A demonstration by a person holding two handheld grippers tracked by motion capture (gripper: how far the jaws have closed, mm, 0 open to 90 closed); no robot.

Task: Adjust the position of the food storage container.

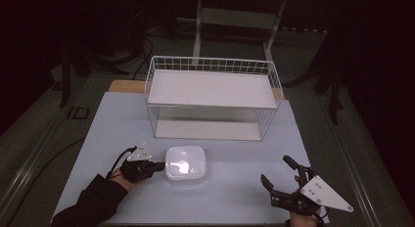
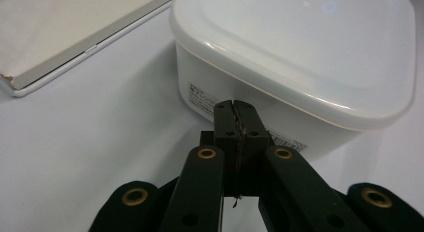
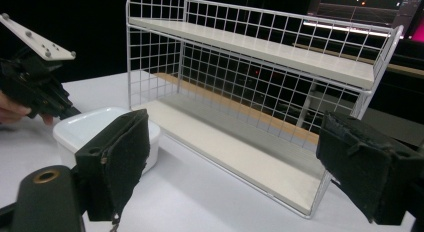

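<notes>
Bare tabletop (image 1: 235, 188) between lidded container (image 1: 185, 162) and right gripper (image 1: 281, 178).

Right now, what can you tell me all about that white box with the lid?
The white box is a squarish plastic container with rounded corners and a glossy, slightly raised lid, which is on. A small printed label shows on its side wall. It sits flat on the pale table, in front of the wire shelf rack and apart from it. The left tool, shut, is at its left side wall, touching or nearly so.
</notes>
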